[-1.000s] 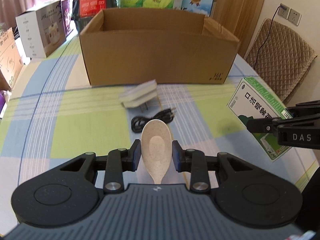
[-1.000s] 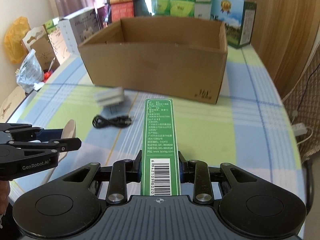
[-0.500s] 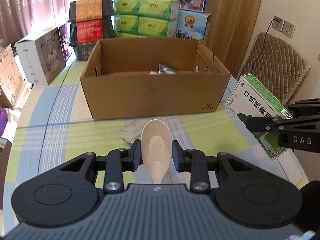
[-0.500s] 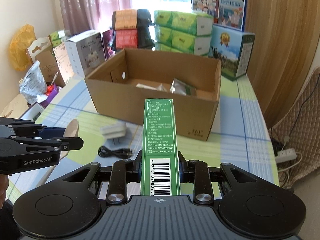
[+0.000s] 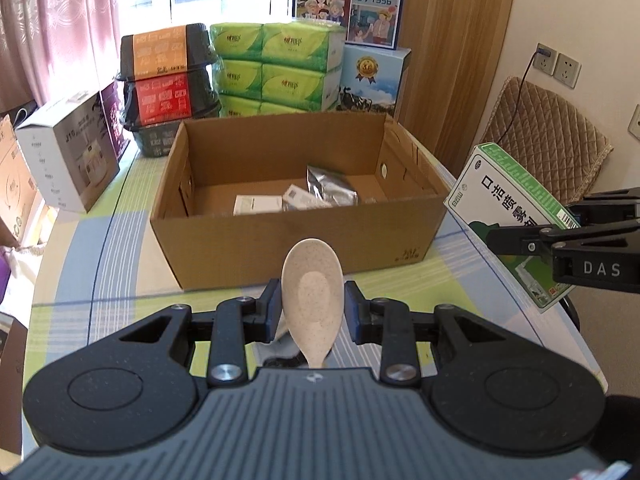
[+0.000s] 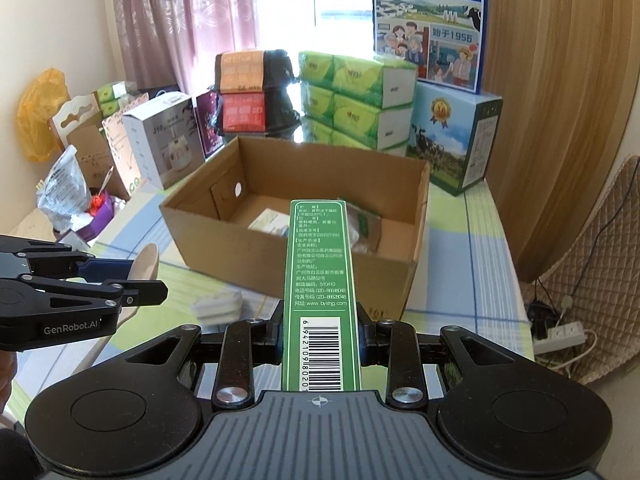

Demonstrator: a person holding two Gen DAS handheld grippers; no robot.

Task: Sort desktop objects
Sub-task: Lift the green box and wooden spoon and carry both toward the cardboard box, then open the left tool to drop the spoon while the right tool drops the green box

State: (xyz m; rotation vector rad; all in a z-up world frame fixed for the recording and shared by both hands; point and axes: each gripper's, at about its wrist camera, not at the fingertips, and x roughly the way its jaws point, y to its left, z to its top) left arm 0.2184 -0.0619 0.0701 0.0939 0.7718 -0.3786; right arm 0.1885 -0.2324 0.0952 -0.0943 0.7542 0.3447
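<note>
My left gripper is shut on a beige speckled spoon, bowl pointing forward, held in the air in front of the open cardboard box. My right gripper is shut on a long green medicine box, raised in front of the same cardboard box. In the left wrist view the green box and the right gripper are at the right. In the right wrist view the left gripper holding the spoon is at the left. Inside the cardboard box lie a silver pouch and small packets.
A white adapter lies on the checked tablecloth in front of the box. Behind the box stand green tissue packs, stacked food containers, a milk carton box and a white product box. A quilted chair is at the right.
Both grippers have risen with the spoon and the green box held, so the inside of the cardboard box has come into view. The adapter and black cable have dropped below the left view.
</note>
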